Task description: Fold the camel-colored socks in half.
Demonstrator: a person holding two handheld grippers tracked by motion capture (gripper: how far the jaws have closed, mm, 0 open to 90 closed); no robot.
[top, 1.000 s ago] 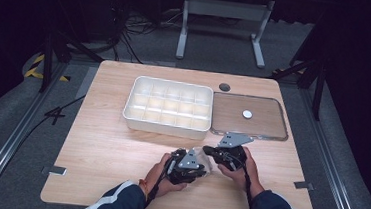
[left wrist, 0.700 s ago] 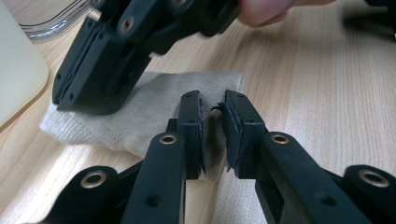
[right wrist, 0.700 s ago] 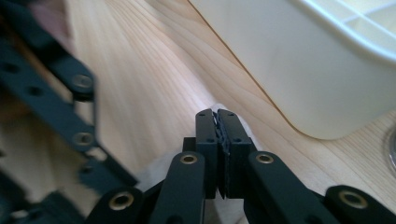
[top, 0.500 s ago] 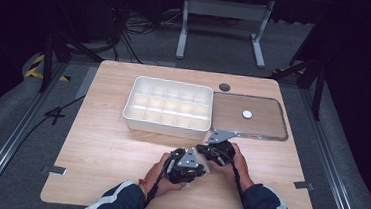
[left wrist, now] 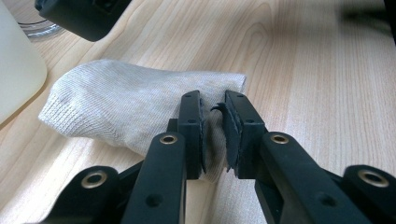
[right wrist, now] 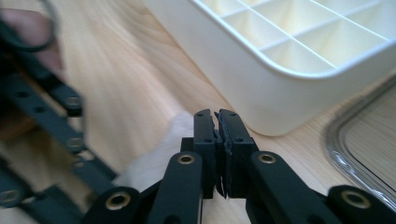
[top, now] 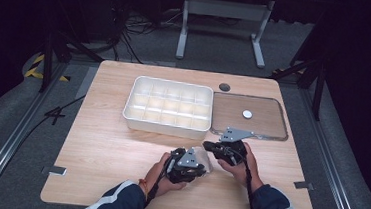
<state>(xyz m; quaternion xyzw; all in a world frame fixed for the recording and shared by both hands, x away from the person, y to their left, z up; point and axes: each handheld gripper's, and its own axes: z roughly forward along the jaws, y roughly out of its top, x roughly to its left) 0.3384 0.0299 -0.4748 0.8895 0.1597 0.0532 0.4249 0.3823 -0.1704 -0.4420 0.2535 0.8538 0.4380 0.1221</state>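
Observation:
A light grey sock lies flat on the wooden table, near the front. My left gripper is shut on its near edge, with fabric pinched between the pads. From above, the left gripper points right at the sock. My right gripper sits just behind it and points left. Its jaws are shut with nothing seen between them, and they hover over the sock.
A white compartment tray stands just beyond the grippers, with its wall close to my right jaws. To the tray's right lies a clear lid with a white disc on it. A dark round hole marks the table's far edge.
My right gripper swung left towards the left gripper, then came back slightly to the right. The left gripper and the sock stayed where they were.

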